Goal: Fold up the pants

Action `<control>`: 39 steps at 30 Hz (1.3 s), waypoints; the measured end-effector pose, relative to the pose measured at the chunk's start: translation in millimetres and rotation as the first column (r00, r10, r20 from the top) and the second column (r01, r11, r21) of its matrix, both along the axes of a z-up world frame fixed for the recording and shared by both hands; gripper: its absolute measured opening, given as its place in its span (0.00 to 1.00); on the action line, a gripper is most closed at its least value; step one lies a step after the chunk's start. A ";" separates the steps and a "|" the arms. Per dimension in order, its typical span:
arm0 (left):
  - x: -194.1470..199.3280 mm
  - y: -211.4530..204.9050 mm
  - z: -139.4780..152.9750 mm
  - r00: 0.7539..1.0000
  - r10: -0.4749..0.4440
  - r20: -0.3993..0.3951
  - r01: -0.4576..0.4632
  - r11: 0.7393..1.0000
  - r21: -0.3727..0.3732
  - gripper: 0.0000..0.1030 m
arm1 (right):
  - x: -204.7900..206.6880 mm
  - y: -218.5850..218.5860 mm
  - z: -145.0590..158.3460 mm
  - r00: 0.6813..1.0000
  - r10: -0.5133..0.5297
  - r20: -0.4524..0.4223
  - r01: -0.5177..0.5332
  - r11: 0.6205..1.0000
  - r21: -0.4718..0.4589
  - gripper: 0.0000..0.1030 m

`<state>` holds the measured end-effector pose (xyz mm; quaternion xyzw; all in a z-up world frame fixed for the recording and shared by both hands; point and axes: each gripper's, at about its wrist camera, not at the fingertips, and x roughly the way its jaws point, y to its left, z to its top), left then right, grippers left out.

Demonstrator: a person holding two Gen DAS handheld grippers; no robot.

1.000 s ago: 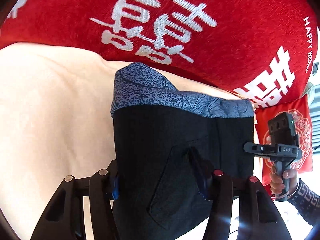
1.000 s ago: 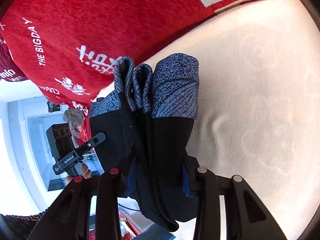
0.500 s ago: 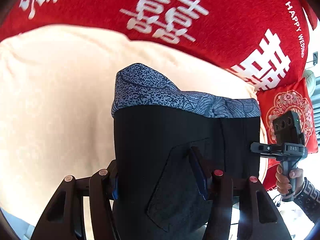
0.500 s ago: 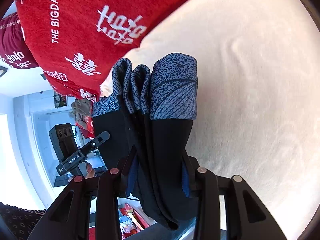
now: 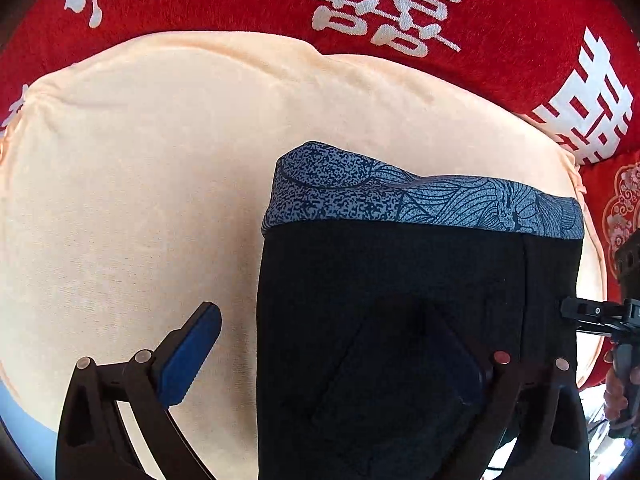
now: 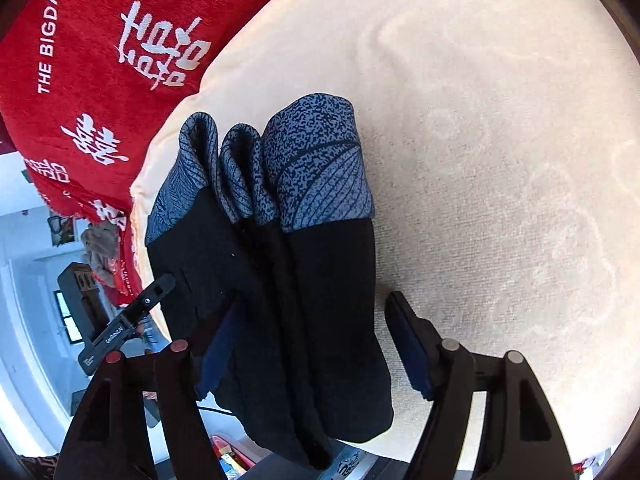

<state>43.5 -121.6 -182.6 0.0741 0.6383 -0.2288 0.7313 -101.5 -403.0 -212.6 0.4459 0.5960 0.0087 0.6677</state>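
The folded black pants (image 5: 392, 280), with a blue-grey patterned waistband (image 5: 400, 196), lie on a cream cushion (image 5: 140, 200). My left gripper (image 5: 320, 320) points down over their near end and its jaws are opening. Its left pad (image 5: 188, 356) stands well clear of the fabric and the right finger rests against the dark cloth. In the right wrist view the pants (image 6: 320, 288) show as a stack of folds. My right gripper (image 6: 316, 300) straddles them with its jaws opening, and its right pad (image 6: 412, 348) is off the cloth.
A red blanket with white characters (image 5: 240, 0) lies beyond the cushion, and shows again at the upper left (image 6: 80, 60) of the right wrist view. The cushion's edge (image 6: 140, 200) drops off beside the pants. A hand (image 5: 620, 392) shows at the right edge.
Both grippers have spread their jaws off the pants, which they held pinched before. The pants have come down onto the cushion, farther from the red blanket.
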 end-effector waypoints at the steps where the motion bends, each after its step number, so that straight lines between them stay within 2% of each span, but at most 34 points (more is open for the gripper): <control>1: -0.9 0.1 1.1 1.000 -0.005 0.009 0.005 1.000 0.018 0.99 | -2.4 0.9 3.0 1.000 0.002 -0.009 -0.002 1.000 -0.010 0.76; 4: -12.6 0.2 15.9 0.997 -0.025 0.067 0.020 0.997 0.078 0.99 | -9.5 7.7 15.5 0.999 0.023 -0.039 -0.025 0.998 -0.057 0.79; 7: -28.0 4.0 38.6 0.994 -0.039 0.099 0.033 0.997 0.069 0.99 | -20.0 16.0 35.0 0.997 0.035 -0.062 -0.044 0.986 -0.159 0.82; 11: -49.0 5.7 61.2 0.996 -0.066 0.064 0.061 0.995 0.080 0.99 | -38.1 31.9 71.1 0.998 0.024 -0.058 -0.041 0.949 -0.313 0.85; 15: -72.5 6.8 84.5 0.995 -0.086 0.050 0.080 0.991 0.108 0.99 | -49.0 53.0 108.8 0.999 0.017 -0.031 -0.029 0.902 -0.432 0.96; 17: -83.1 5.2 98.0 0.995 -0.088 0.053 0.081 0.988 0.129 0.99 | -52.4 64.0 121.7 1.000 0.007 -0.023 -0.016 0.907 -0.422 0.98; 20: -95.0 6.9 116.3 0.995 -0.094 0.025 0.091 0.991 0.093 0.99 | -57.5 79.6 137.3 1.000 -0.004 -0.001 0.004 0.936 -0.352 0.98; 22: -102.1 6.5 124.3 0.994 -0.111 0.012 0.109 0.988 0.105 0.99 | -61.0 90.7 148.6 1.000 0.002 -0.017 -0.008 0.927 -0.376 0.98; 26: -112.8 11.5 142.3 0.991 -0.131 0.041 0.123 0.981 0.147 0.99 | -65.4 110.6 165.6 0.997 0.036 -0.068 -0.063 0.885 -0.461 0.98; 30: -117.1 22.0 159.3 0.992 -0.117 0.051 0.109 0.985 0.135 0.99 | -70.5 123.2 186.1 0.996 0.040 -0.078 -0.074 0.867 -0.493 0.98; 35: -124.0 30.2 175.2 0.990 -0.120 0.072 0.107 0.982 0.155 0.99 | -73.6 129.9 203.7 0.995 0.023 -0.093 -0.067 0.863 -0.500 0.98; 39: -129.5 36.5 185.9 0.987 -0.133 0.089 0.118 0.981 0.154 0.99 | -71.1 140.4 216.6 0.994 0.039 -0.101 -0.088 0.833 -0.546 0.98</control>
